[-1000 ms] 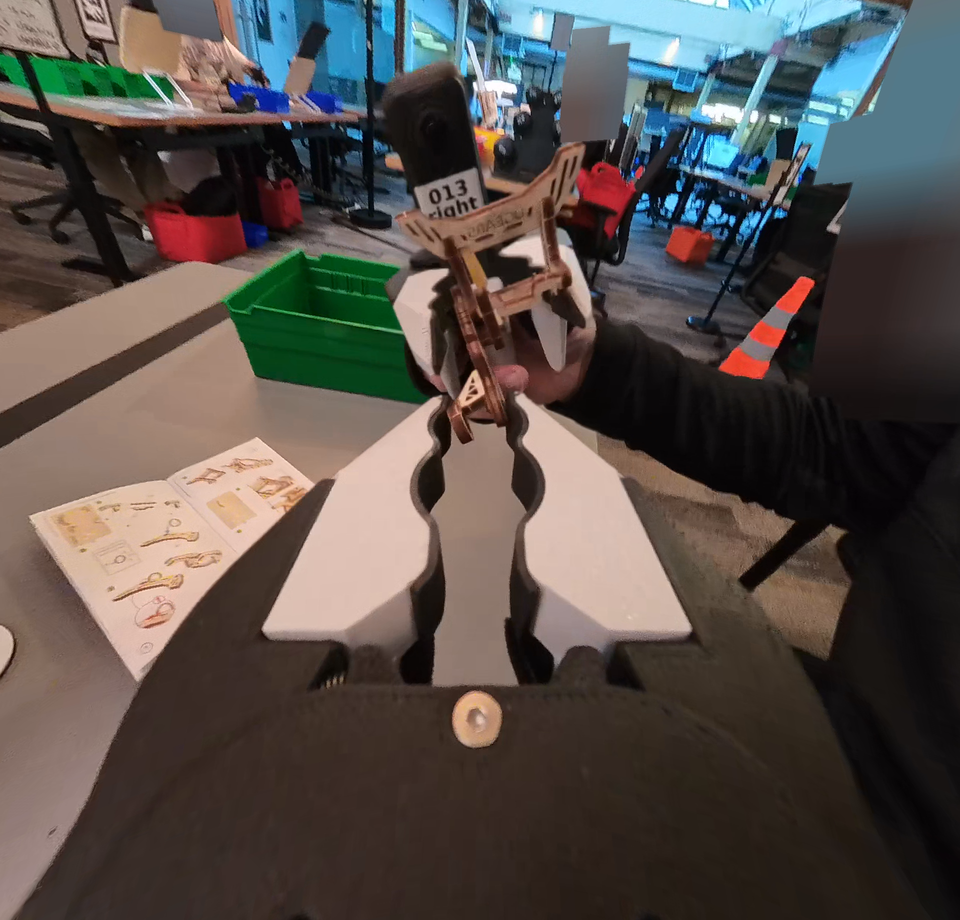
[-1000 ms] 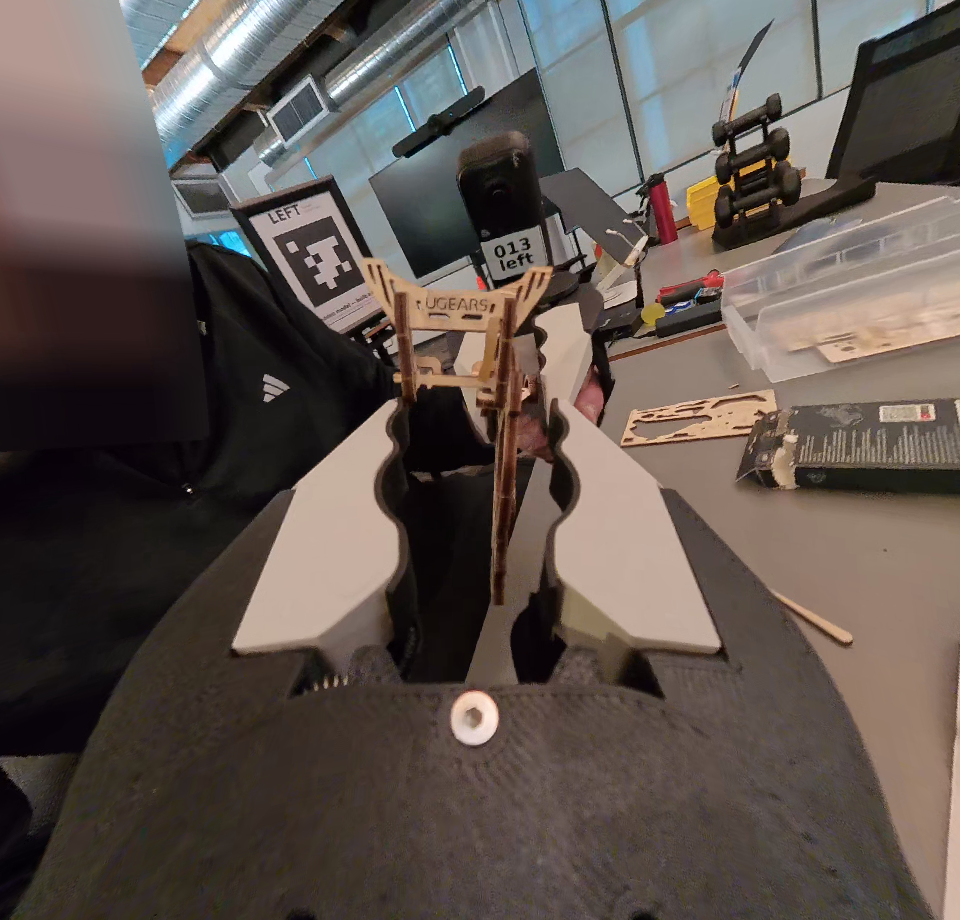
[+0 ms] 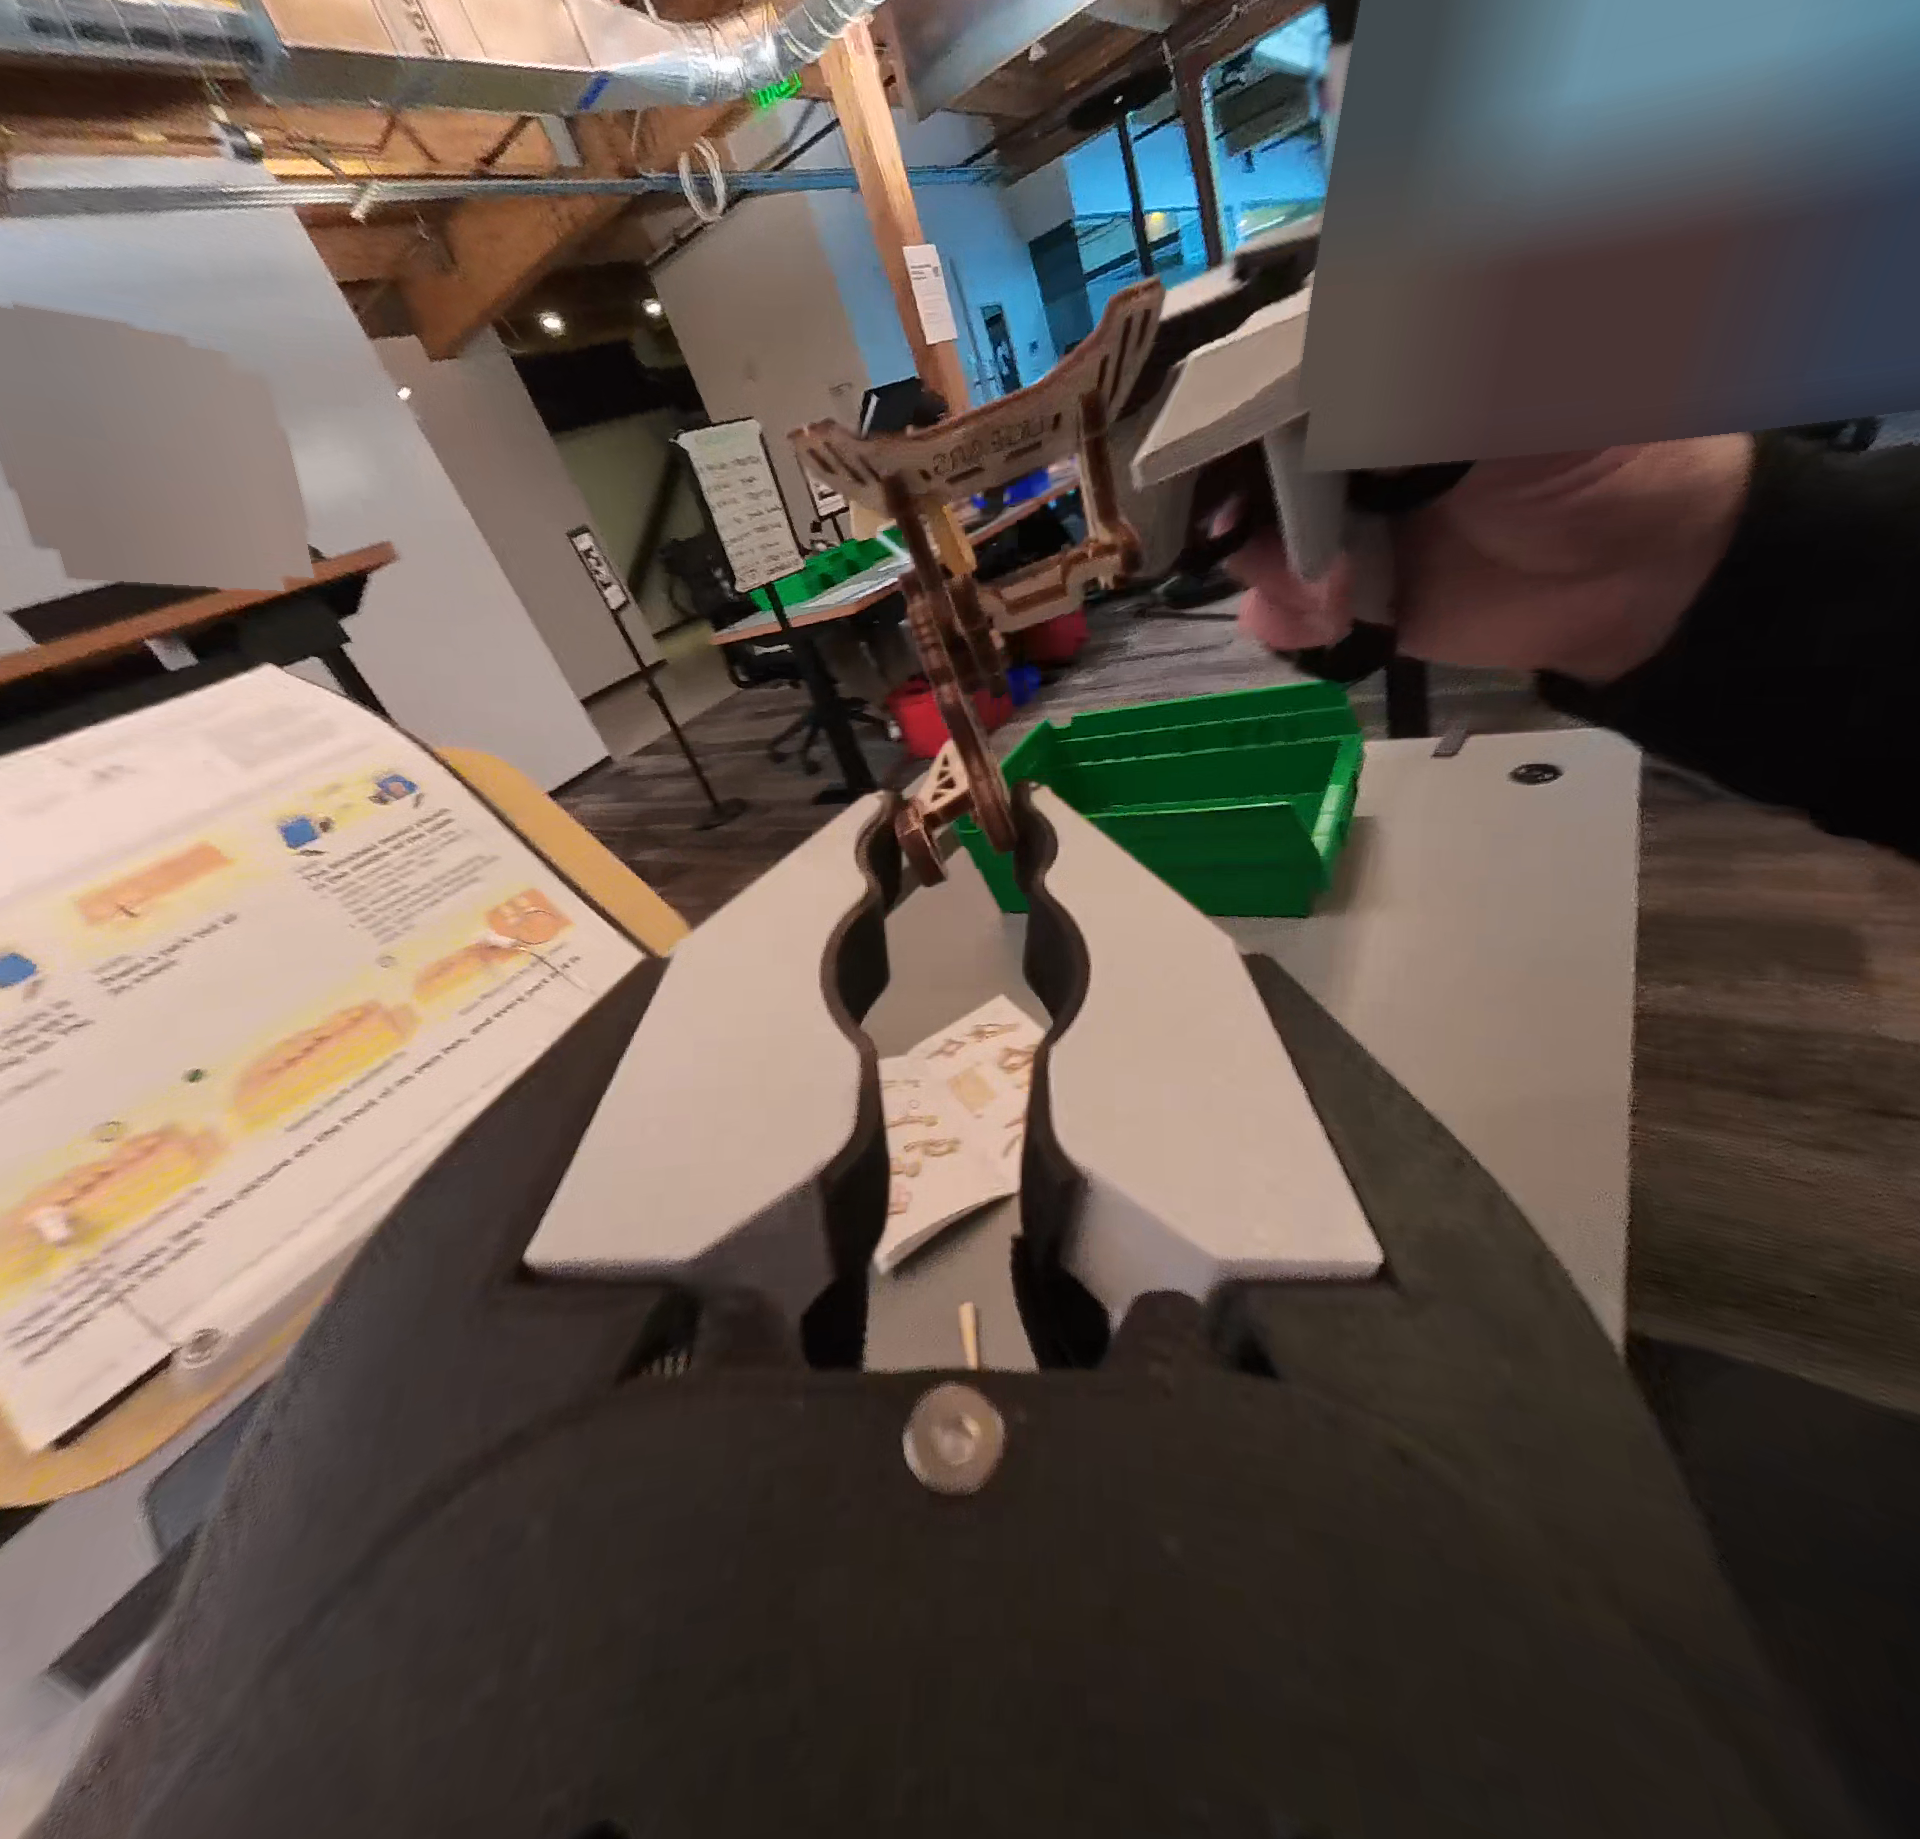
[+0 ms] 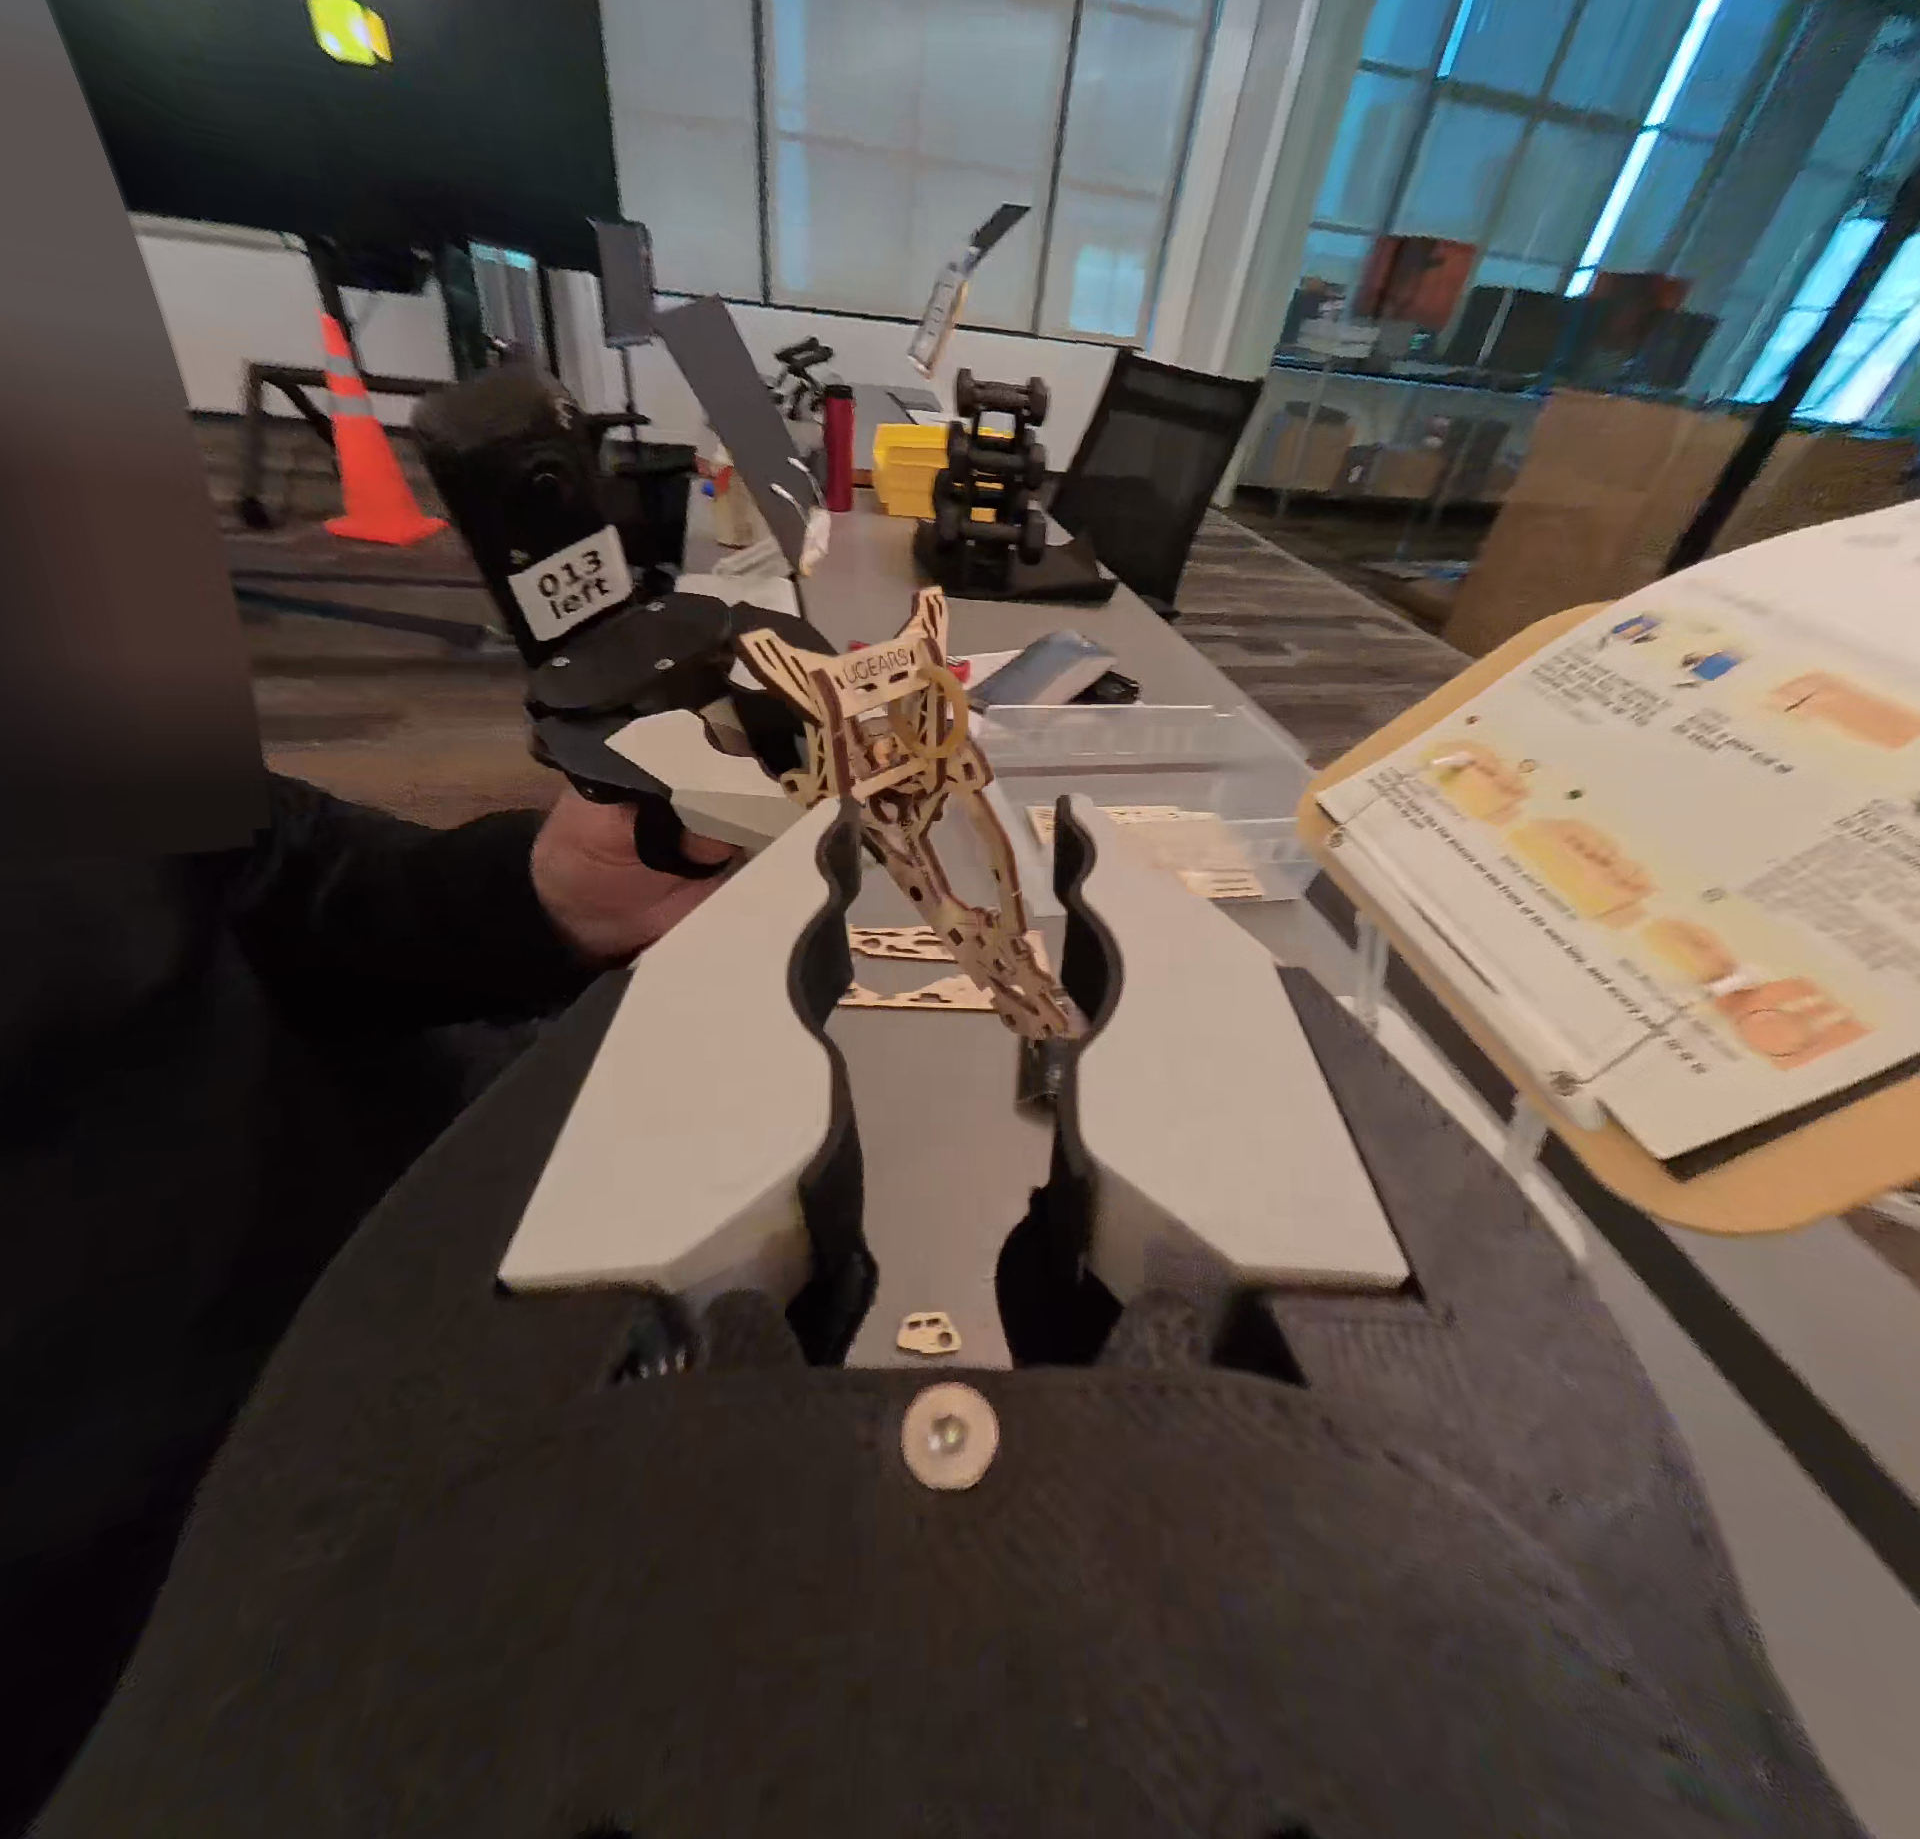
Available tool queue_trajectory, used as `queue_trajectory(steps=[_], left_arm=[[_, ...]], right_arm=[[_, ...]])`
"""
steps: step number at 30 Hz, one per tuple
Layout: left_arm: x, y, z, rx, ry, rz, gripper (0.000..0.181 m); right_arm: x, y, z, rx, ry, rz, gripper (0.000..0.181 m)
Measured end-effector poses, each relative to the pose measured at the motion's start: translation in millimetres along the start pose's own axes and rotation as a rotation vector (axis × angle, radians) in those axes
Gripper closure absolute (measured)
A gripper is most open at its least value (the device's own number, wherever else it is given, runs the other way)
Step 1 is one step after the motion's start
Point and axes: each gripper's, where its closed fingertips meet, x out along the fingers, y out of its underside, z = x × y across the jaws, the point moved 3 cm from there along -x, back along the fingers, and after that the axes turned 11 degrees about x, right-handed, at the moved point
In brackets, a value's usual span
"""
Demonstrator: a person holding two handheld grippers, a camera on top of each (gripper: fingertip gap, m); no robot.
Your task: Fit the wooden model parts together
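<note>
Plywood model (image 3: 971,584) looks light and brittle; our left gripper (image 3: 951,833) pinches its lower strut, right gripper (image 4: 951,854) stands released.

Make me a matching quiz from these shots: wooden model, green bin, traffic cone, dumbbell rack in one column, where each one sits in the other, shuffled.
Things:
1. wooden model
2. green bin
3. traffic cone
4. dumbbell rack

Places:
A. on the floor, far left in the right wrist view
B. on the far end of the long table
C. pinched at the left hand-held gripper tips
D. on the table behind the model

Pairs: 1-C, 2-D, 3-A, 4-B
</note>
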Motion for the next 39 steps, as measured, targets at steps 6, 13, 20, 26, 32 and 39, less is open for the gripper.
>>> queue_trajectory(steps=[6,13,20,26,32,39], left_arm=[[-8.7,-6.2,8.8,0.062,-0.079,0.01,0.163],[-12.3,-15.4,5.1,0.172,-0.134,0.005,0.163],[-17.9,-28.3,1.4,0.238,-0.184,-0.021,0.163],[-17.5,-33.3,-4.3,0.133,-0.115,-0.097,0.163],[-22.9,-39.9,-5.7,-0.276,0.154,-0.351,0.162],[-30.0,-41.8,-11.4,-0.38,0.314,-0.507,0.163]], right_arm=[[5.0,-10.9,29.3,-0.218,0.183,0.029,0.137],[28.5,-6.9,35.7,-0.257,0.261,0.1,0.12],[32.3,-9.5,43.1,-0.256,0.238,0.103,0.133],[25.6,-8.7,46.8,-0.235,0.228,0.125,0.117],[23.7,7.0,30.9,-0.092,0.163,0.145,0.123],[24.6,4.6,53.0,0.04,-0.116,0.037,0.17]])
